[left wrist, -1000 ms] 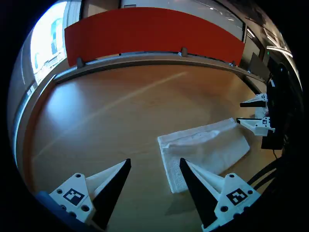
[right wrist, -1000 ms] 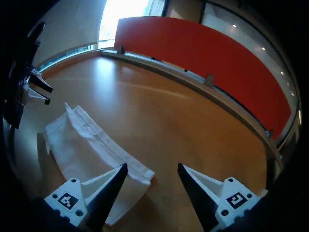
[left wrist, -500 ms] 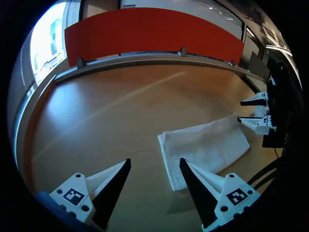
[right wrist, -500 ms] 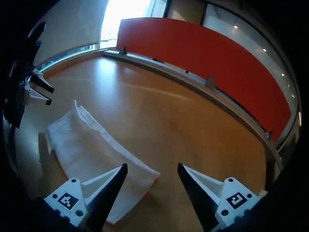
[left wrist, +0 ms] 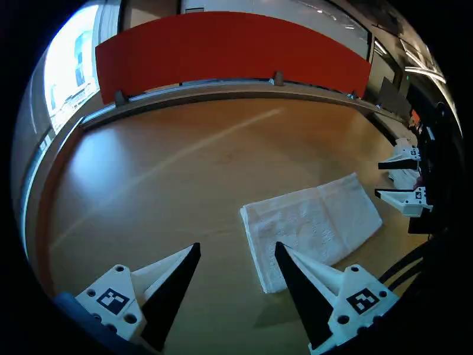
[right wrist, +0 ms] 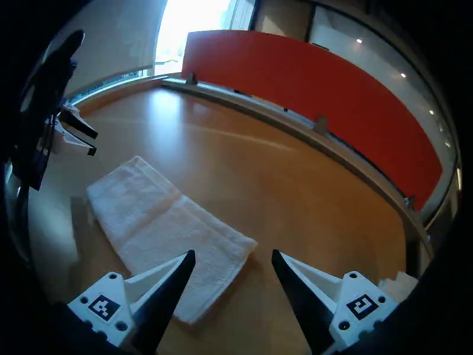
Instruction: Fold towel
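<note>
Towel (left wrist: 310, 228) is laid flat on the worktop (left wrist: 177, 160), folded to a rectangle. Left hand-held gripper (left wrist: 236, 244) is held wide open and empty by one short end of the towel, and right hand-held gripper (right wrist: 232, 251) likewise by the opposite end. Both are probably held clear so the fold is not disturbed.

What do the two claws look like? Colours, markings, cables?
Left claw and right claw match: white plastic, two pointed wedge fingers with black inner faces, a square black-and-white tag on each finger base. Black cables run beside the left claw.
</note>
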A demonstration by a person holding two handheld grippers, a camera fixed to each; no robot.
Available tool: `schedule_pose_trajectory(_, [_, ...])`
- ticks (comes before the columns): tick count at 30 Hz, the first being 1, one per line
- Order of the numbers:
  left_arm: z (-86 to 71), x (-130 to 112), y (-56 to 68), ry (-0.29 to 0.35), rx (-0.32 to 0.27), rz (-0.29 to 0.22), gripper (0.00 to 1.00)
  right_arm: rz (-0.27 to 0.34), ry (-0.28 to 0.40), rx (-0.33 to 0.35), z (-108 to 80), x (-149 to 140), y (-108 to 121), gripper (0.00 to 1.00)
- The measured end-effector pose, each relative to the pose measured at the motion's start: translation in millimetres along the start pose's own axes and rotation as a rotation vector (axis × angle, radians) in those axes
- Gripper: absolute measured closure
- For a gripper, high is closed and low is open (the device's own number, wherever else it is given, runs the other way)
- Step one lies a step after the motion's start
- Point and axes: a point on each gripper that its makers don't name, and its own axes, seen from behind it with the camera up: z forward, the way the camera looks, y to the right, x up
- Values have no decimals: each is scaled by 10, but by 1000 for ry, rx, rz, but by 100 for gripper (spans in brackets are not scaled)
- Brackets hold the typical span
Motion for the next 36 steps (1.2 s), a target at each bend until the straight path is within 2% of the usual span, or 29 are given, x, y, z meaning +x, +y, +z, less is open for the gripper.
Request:
schedule_pose_trajectory(9, [-8, 2, 7, 2, -4, 3, 6, 11, -2, 4, -101, -67, -86, 0])
schedule_pose_trajectory(15, [-77, -29, 5, 3, 0, 3, 6, 9, -7, 13, -111, -82, -106, 0])
schedule_pose_trajectory(27, [-413, -295, -132, 2, 58, -36, 6, -39, -44, 83, -169, -220, -226, 0])
schedule_pose_trajectory(36, [-756, -537, -285, 6, 118, -70, 6, -106, -94, 172, -239, -361, -386, 0])
